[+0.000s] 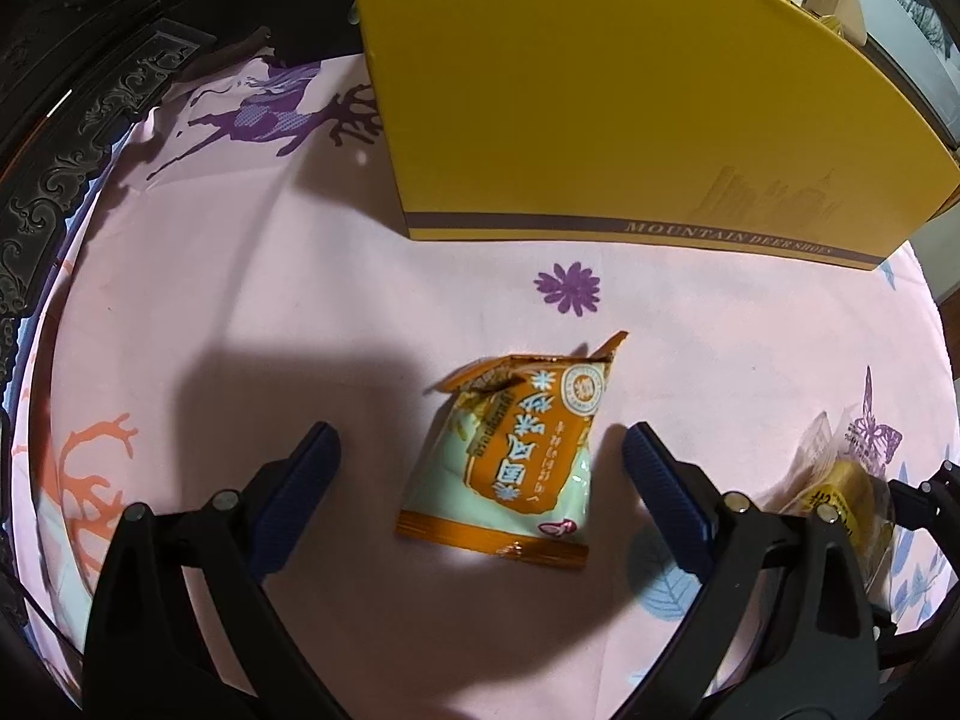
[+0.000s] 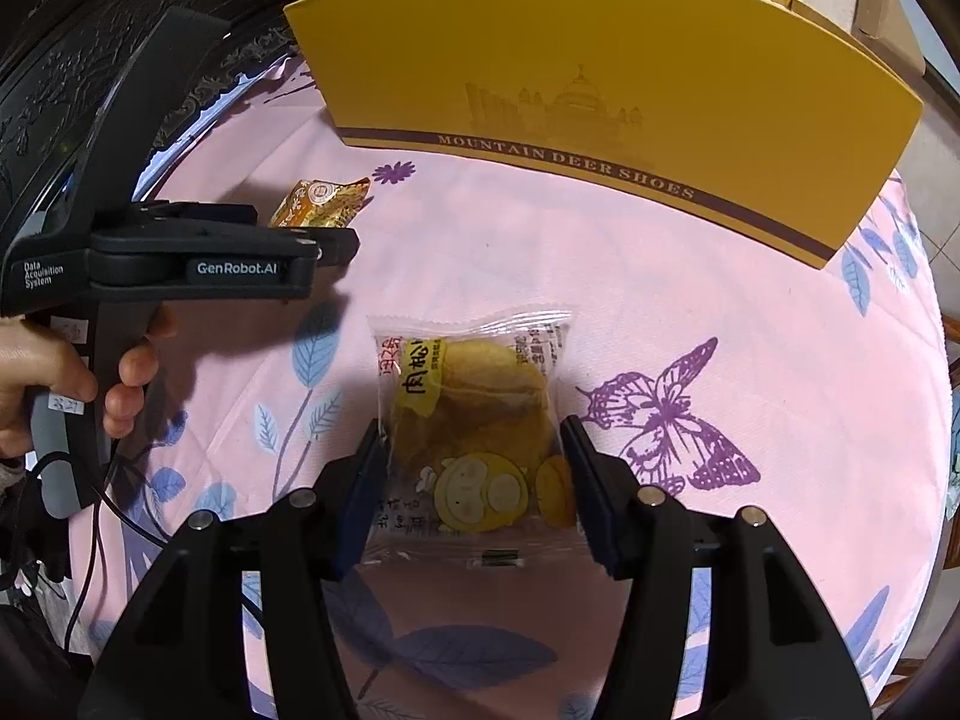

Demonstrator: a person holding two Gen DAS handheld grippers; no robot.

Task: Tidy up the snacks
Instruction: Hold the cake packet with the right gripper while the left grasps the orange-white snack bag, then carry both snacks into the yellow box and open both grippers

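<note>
An orange and pale green snack packet [image 1: 498, 462] lies flat on the pink cloth. It sits between the wide-apart fingers of my left gripper [image 1: 480, 438], which is open and clear of it on both sides. A clear packet of golden bread [image 2: 480, 432] lies between the fingers of my right gripper [image 2: 474, 429]. Those pads stand right at its side edges and do not squeeze it. The right wrist view also shows the left gripper [image 2: 336, 240] from the side, over the orange packet [image 2: 324, 198]. The bread packet [image 1: 840, 492] appears at the right edge of the left wrist view.
A tall yellow shoe box [image 2: 600, 78], also [image 1: 600, 108], stands at the back of the pink printed tablecloth [image 2: 750, 300]. Dark carved furniture [image 1: 72, 138] borders the table on the left. A person's hand [image 2: 72, 384] holds the left gripper's handle, with a cable hanging below.
</note>
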